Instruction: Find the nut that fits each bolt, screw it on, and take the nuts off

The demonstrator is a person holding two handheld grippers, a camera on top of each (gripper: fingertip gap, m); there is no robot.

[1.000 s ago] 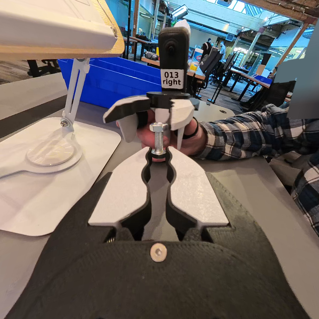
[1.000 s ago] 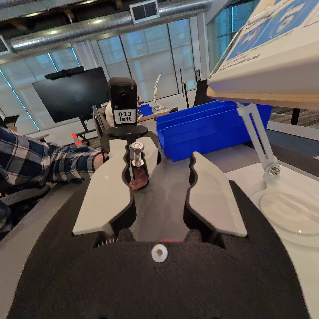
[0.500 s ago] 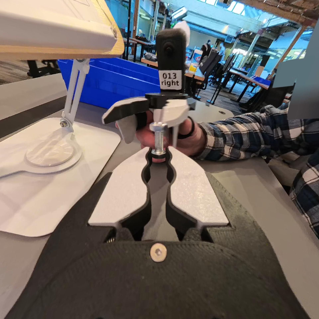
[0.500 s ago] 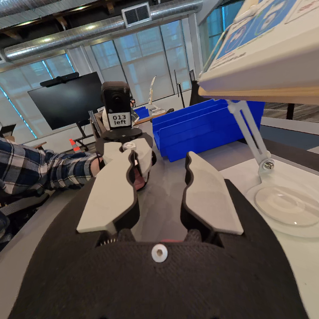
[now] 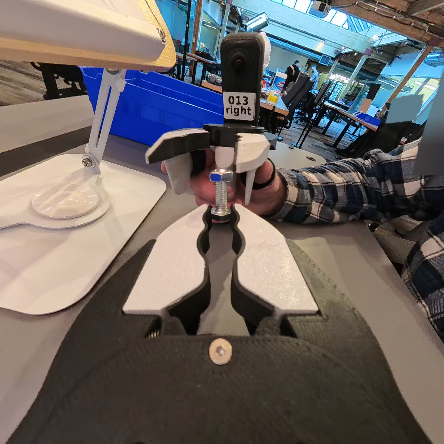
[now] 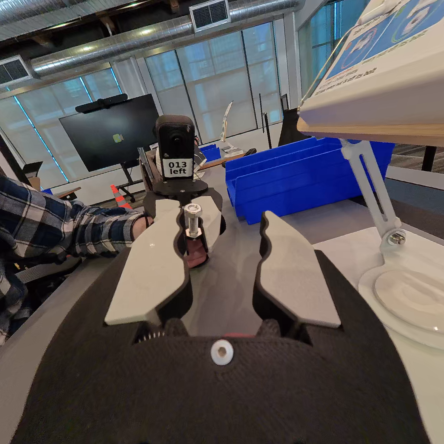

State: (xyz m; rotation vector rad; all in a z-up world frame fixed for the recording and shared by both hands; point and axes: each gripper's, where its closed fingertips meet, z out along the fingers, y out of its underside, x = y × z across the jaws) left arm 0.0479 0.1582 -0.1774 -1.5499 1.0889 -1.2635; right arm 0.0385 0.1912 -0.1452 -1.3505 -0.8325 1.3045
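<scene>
Grey tabletop runs under both tongs, with an open workshop of desks and tall windows beyond. Pinched upright between the tips of the left gripper is a zinc-plated hex bolt: its fingers press on the hexagonal piece at the bottom end, the threaded shank rises clear above them, and a hex nut sits at the very top of the thread. Facing it, the right gripper stands spread wide, its left finger just beside the bolt and its right finger well apart from it, pressing on nothing. I judge the bolt small, dense and wholly rigid, light enough to carry but slick: bright plating on smooth plastic could twist or tip unless the pads bear on opposite flats. So the nut is best taken across two parallel flats, not its corners, and never by the thread, which offers ridges but little seat. Off to the left gripper's left stands a white stand with a smooth rounded base; beyond both tongs lie glossy blue bins.
</scene>
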